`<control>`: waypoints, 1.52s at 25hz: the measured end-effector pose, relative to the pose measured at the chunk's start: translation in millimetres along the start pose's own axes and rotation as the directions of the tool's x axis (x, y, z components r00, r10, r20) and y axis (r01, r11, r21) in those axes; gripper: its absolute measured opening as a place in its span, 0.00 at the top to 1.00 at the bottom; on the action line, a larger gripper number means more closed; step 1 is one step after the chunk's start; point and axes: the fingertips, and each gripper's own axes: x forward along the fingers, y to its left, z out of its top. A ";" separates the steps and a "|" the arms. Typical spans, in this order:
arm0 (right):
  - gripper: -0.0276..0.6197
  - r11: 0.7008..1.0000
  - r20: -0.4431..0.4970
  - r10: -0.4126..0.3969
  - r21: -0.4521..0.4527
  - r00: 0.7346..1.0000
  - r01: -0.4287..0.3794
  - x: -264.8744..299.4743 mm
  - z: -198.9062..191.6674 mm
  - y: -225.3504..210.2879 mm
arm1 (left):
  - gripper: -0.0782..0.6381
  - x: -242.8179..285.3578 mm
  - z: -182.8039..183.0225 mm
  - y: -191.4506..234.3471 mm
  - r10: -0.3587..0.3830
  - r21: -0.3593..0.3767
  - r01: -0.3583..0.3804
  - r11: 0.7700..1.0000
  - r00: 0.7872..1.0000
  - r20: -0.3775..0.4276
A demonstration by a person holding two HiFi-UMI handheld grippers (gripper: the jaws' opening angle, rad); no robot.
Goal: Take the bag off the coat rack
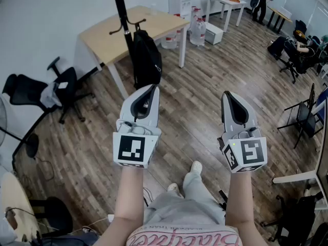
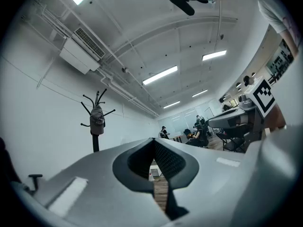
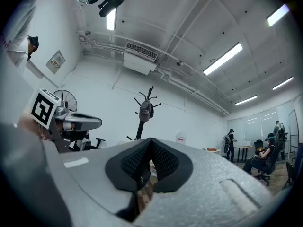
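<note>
A wood-plank floor (image 1: 205, 101) runs from the person's feet to the far end of the room. At the far left a light wooden table (image 1: 110, 37) stands on white legs against the white wall.

On the near side of that table rises the black coat rack (image 1: 122, 12), also visible in the left gripper view (image 2: 96, 141) and the right gripper view (image 3: 140, 126). The black bag (image 1: 146, 60) hangs on the rack, just under its lower hooks and close against the pole. Its bottom is clear of the floor. It is well apart from both grippers, farther off and slightly left of centre.

A black office chair (image 1: 64, 86) with something pale on its seat stands to the left of the rack. Far off, near the table's right end, large water jugs (image 1: 197, 32) sit on the floor.

The left gripper (image 1: 151, 88) and the right gripper (image 1: 228, 94) are held side by side above the floor, tips aimed away from the person. Each gripper's own view shows its jaws pressed together with nothing between them: left (image 2: 154, 143), right (image 3: 150, 143).

A grey cap (image 2: 97, 119) sits near the top of the rack among the upper hooks, and shows in the right gripper view too (image 3: 145, 110).
</note>
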 end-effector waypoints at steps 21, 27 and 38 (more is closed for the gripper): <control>0.95 0.996 -0.036 0.093 0.003 0.995 -0.093 135.8 -52.9 -49.6 | 0.87 120.6 -62.5 50.7 0.075 0.007 -0.075 0.997 0.996 -0.058; 0.95 0.990 -0.027 0.138 0.009 0.990 -0.137 194.3 -68.1 -76.9 | 0.87 165.0 -91.7 76.9 0.150 0.003 -0.151 0.989 0.983 -0.107; 0.95 0.981 -0.014 0.194 0.005 0.981 -0.194 245.6 -83.5 -109.5 | 0.87 214.9 -106.9 91.5 0.220 0.057 -0.215 0.975 0.969 -0.109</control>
